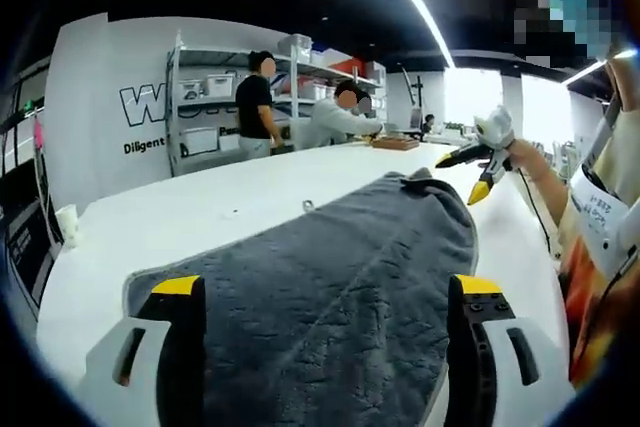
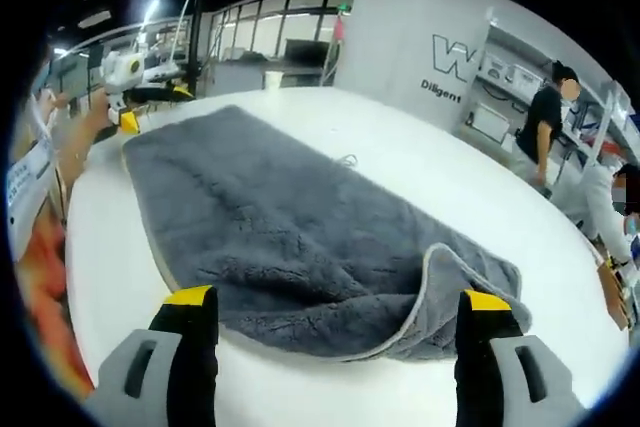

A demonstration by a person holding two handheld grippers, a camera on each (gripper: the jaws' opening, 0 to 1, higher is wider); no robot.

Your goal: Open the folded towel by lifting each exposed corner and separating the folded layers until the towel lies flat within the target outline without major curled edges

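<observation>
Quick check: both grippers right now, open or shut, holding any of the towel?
Left gripper: open, holding nothing, above the grey towel.
Right gripper: open, holding nothing.

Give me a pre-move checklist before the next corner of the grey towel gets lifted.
1. Left tool open, nothing gripped: ok.
2. Right tool open, nothing gripped: ok.
3. Grey towel flat on the white table: not ok, the near end is still doubled over.
4. Folded-over corner exposed, between the right tool's jaws: ok.
5. Towel inside the target outline: cannot tell, no outline visible.
6. Small object beside the towel, not touching it: ok.
</observation>
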